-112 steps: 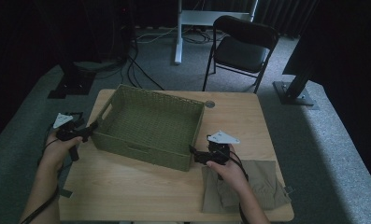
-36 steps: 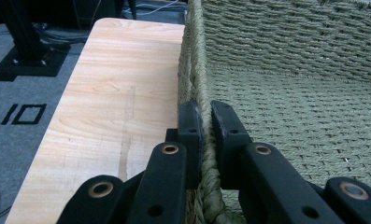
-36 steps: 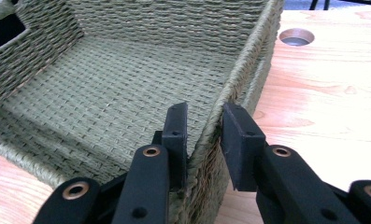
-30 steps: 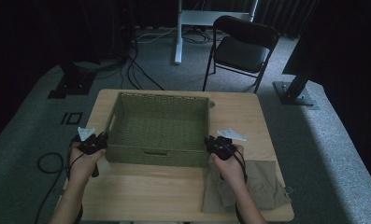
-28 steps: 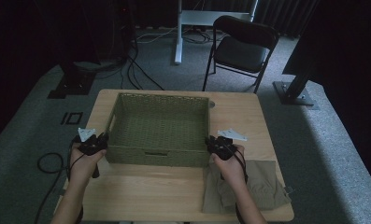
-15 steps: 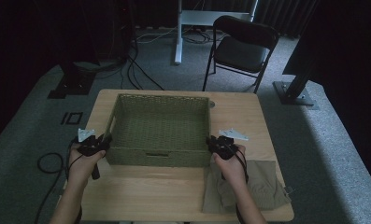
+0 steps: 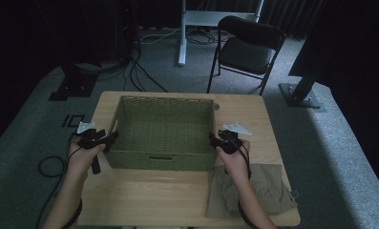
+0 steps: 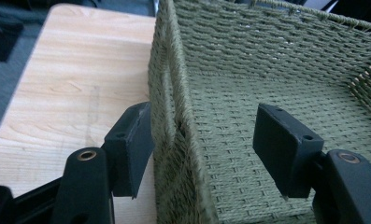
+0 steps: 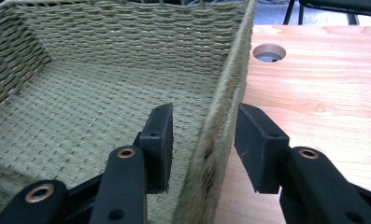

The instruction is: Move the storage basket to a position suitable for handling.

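Observation:
A green woven basket [image 7: 163,98] stands square on the middle of the wooden table [image 7: 177,191], with nothing inside it. My left gripper [image 7: 108,138] straddles its left wall [image 8: 174,116]. Its jaws have just been opening: the outer pad [image 8: 131,144] lies close against the wall and the inner pad [image 8: 286,144] stands well off it. My right gripper [image 7: 212,139] straddles the right wall [image 9: 220,121], and its jaws have also just been opening, with a gap on each side of the wall. Both grippers, left [image 8: 206,135] and right [image 9: 206,128], are open.
A folded khaki cloth [image 7: 268,186] lies on the table's near right corner, by my right forearm. A round cable hole [image 9: 268,52] sits in the tabletop beyond the basket's right side. A black folding chair [image 7: 247,47] stands behind the table, and cables lie on the floor at left.
Since the earliest frame the basket has turned from skewed to square with the table and sits nearer the front. Over the last second both hands stay at its side walls.

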Demonstrator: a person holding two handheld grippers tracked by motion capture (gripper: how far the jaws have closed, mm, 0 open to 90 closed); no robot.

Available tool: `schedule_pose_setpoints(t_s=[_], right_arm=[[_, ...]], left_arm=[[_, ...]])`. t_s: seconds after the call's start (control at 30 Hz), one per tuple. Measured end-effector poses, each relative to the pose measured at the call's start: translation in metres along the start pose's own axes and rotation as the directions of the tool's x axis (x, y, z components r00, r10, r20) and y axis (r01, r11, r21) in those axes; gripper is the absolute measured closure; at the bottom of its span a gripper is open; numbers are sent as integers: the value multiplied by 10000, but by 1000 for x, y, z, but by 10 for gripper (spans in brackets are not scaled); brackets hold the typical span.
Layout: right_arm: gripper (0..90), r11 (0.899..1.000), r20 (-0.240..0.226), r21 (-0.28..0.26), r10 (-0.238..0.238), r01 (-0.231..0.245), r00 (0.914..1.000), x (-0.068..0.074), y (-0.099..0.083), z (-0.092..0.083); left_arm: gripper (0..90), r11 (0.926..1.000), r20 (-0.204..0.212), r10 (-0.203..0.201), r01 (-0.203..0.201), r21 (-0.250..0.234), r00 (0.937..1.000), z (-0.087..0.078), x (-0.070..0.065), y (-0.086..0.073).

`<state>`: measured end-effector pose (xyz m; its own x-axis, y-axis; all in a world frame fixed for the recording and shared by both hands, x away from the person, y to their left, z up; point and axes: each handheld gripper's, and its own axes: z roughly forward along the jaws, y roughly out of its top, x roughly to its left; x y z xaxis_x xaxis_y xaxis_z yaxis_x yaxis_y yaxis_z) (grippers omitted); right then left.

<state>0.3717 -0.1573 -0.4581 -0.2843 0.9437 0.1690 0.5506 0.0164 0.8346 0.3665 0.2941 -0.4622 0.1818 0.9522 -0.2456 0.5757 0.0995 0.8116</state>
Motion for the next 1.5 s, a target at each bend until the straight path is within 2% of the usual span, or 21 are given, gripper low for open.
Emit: schedule_pose_setpoints(t_s=[0.1,0.13,0.23,0.33,0.4,0.43,0.5,0.57,0.6,0.77,0.8,0.9,1.17,1.3,1.5], right_arm=[[599,9996,7,156,241,-241,9997,-2,0,6],[634,9994,39,175,297,-297,9996,-3,0,8],[637,9994,113,123,318,-319,9994,-3,-1,9],[664,9995,163,212,221,-225,9996,-1,-1,8],[676,9994,174,290,195,-200,9997,-1,0,8],[727,9991,171,419,108,-115,9998,1,1,8],[747,9987,237,518,-20,8,9997,4,3,8],[757,9981,347,610,-31,9,9994,6,4,8],[760,9980,368,632,53,-77,9993,6,4,8],[772,9970,586,763,55,-99,9983,8,6,9],[775,9969,667,781,59,-112,9978,9,7,10],[782,9966,821,807,100,-167,9966,8,10,13],[784,9950,740,878,406,-470,9964,1,15,17],[789,9944,844,918,442,-520,9954,-3,19,21],[790,9937,900,968,486,-573,9948,-10,23,24]], left_arm=[[398,9997,-205,116,-120,-207,9997,1,-2,0],[416,9996,-233,65,-71,-257,9997,1,-4,-1],[451,9991,-492,53,-73,-408,9988,1,-7,-2],[502,9995,-682,279,-288,-126,9973,1,-11,0],[583,9995,-735,299,-300,-2,9968,2,-12,1],[604,9987,-1005,475,-455,218,9938,3,-16,3],[641,9984,-1239,512,-476,320,9910,3,-17,5],[752,9974,-1581,686,-642,332,9850,3,-17,5],[794,9976,-1628,646,-599,340,9845,3,-16,5],[809,9971,-1813,718,-660,382,9808,4,-18,5],[809,9962,-1928,819,-746,448,9778,6,-20,5],[813,9958,-2057,877,-805,431,9747,9,-22,6],[814,9982,-2031,586,-548,245,9774,16,-25,9],[814,9990,-2006,439,-412,179,9787,21,-28,10],[814,9991,-1936,417,-391,175,9802,27,-32,13]])
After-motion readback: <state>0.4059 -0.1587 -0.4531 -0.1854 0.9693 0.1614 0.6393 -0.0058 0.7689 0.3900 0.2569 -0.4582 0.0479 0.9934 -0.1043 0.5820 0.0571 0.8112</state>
